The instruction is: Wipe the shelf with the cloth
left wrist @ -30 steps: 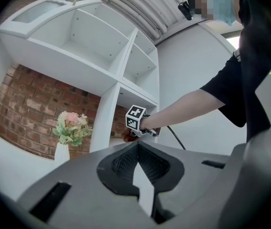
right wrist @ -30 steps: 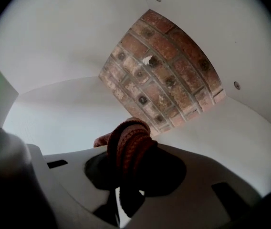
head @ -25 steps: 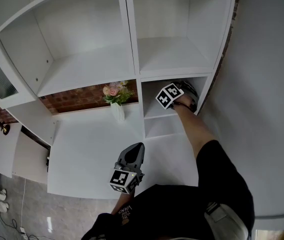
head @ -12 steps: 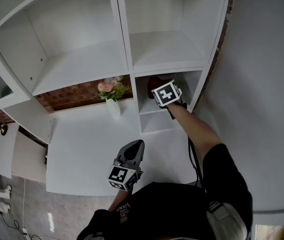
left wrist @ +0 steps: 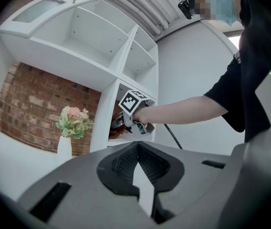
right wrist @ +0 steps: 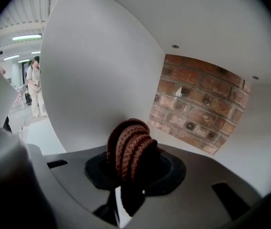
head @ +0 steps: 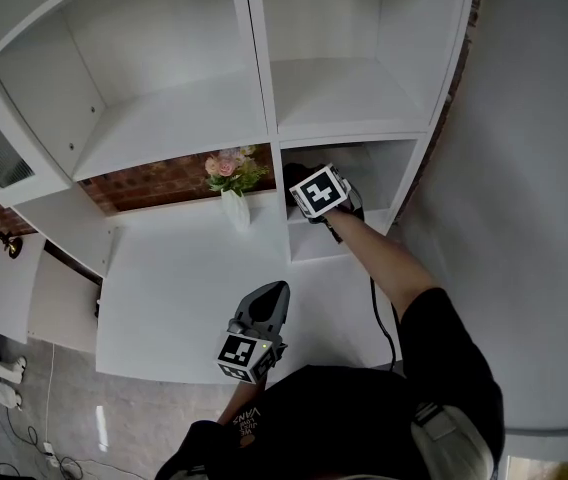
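Note:
A brown knitted cloth is bunched up and clamped between the jaws of my right gripper. In the head view the right gripper reaches into the low right cubby of the white shelf unit, close to the cubby's left wall, and the dark cloth shows just past its marker cube. The cubby's brick back lies ahead of the cloth. My left gripper hangs shut and empty over the white tabletop. It looks at the right gripper from outside the cubby.
A white vase of pink flowers stands on the tabletop just left of the cubby's divider. Wider shelves rise above. A grey wall closes the right side. A cable trails under the right forearm. Two people stand far off.
The right gripper has carried the cloth leftwards across the cubby, from its right side to its left wall. The left gripper has stayed in place.

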Action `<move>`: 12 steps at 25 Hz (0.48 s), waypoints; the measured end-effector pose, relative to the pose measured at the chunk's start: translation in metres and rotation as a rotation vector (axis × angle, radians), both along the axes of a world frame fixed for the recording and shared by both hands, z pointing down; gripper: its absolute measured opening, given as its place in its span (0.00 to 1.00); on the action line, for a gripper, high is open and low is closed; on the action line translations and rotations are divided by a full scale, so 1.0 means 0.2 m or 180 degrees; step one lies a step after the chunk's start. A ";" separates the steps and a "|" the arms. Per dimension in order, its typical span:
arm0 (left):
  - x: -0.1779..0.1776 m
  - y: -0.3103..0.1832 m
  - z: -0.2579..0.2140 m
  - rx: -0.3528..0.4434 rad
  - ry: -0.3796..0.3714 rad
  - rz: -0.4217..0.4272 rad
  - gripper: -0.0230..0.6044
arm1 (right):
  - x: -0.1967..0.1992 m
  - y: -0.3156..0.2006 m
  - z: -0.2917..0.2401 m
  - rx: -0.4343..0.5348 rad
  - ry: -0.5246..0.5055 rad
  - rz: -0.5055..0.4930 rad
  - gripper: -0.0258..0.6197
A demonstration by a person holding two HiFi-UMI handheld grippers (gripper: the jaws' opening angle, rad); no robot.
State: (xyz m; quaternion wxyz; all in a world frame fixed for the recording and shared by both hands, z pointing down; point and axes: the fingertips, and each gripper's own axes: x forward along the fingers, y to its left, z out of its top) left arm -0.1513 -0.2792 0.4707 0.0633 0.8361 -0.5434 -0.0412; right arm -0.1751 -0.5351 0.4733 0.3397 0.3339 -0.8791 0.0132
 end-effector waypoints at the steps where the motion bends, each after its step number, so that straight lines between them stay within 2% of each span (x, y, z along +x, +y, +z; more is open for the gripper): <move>1: -0.01 0.00 0.00 -0.0004 0.0003 -0.0013 0.05 | 0.00 0.00 0.00 0.0058 0.0068 -0.0026 0.19; 6: -0.02 0.00 0.02 -0.0005 0.0011 0.0002 0.05 | 0.09 -0.05 0.00 0.0264 0.0327 0.0012 0.19; 12: 0.06 -0.03 0.01 0.0012 0.0018 0.0208 0.05 | 0.34 -0.11 -0.01 0.0523 0.0682 0.0259 0.19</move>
